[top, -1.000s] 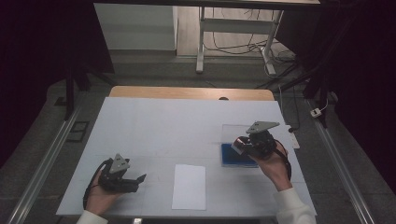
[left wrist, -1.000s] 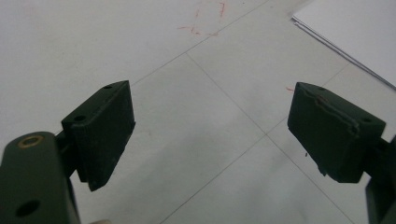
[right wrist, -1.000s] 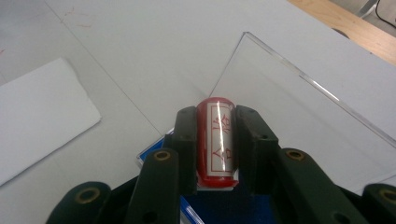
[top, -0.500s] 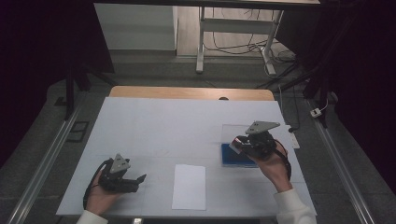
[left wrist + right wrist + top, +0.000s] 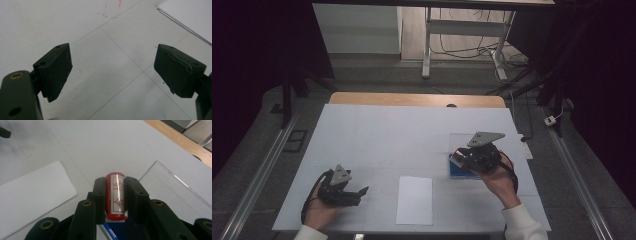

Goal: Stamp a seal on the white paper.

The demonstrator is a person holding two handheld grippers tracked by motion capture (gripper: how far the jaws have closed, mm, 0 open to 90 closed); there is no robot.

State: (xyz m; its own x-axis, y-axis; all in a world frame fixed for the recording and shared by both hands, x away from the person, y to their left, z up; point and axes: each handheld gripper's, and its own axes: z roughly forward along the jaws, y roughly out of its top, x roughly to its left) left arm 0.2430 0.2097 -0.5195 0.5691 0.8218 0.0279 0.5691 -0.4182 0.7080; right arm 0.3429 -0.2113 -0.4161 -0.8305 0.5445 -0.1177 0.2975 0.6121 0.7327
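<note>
Where the right hand-held gripper (image 5: 115,200) clenches it between two matte black jaws, a small stamp (image 5: 116,195) stands out — a glossy, rounded block with a red rim and red characters on a white face. It is held above the blue pad (image 5: 460,171) and beside a clear acrylic sheet (image 5: 172,192) with a thin, bright edge. The left hand-held gripper (image 5: 112,72) is released, its blocky jaws standing wide apart over the bare surface (image 5: 402,140), nothing between them. That surface is smooth and white, crossed by faint seams and a few red marks. A white sheet of paper (image 5: 414,200) lies flat between the two hands. Beyond the wooden far edge, the room is dark — cables lie on a grey floor.
</note>
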